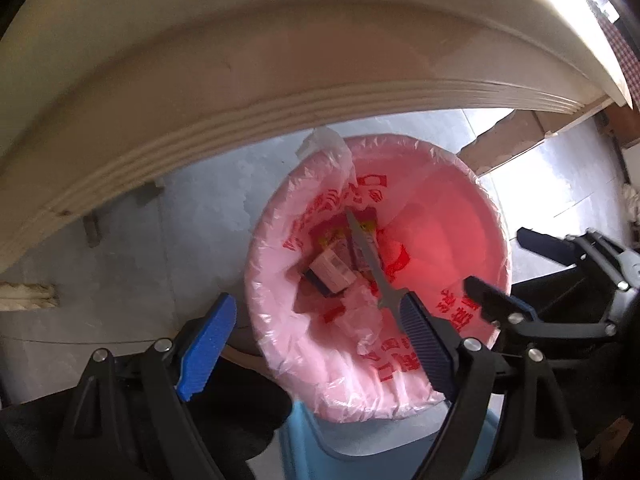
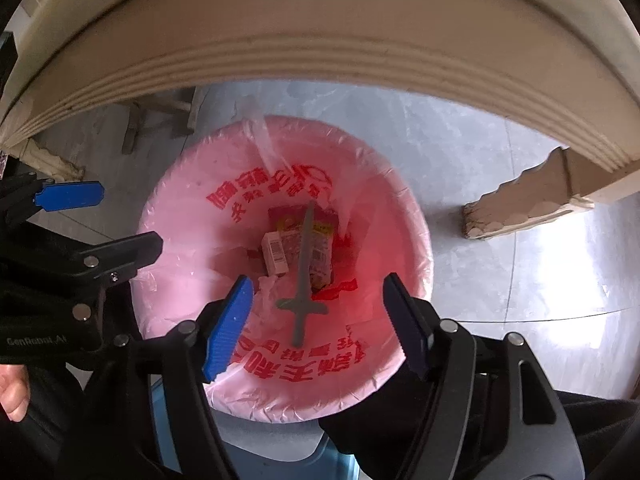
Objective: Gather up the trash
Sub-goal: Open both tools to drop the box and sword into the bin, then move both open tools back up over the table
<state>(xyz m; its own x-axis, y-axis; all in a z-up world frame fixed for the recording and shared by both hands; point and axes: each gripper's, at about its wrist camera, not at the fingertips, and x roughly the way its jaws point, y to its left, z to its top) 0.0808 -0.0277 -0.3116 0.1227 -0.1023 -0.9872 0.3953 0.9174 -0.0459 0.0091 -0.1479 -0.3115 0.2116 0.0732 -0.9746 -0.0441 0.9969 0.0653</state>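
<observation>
A: Where's the trash?

B: Grey plastic toy sword [image 2: 303,270] lies in the round bin w/ pink printed liner [image 2: 188,240], atop a red-yellow snack wrapper [image 2: 316,240], beside a small white carton [image 2: 274,254].

A: Your tools?

B: My right gripper [image 2: 320,320] hangs over it, jaws apart, nothing btwn. My left gripper [image 1: 316,336] also spread, empty, above the bin by the cream table edge [image 1: 240,116].
</observation>
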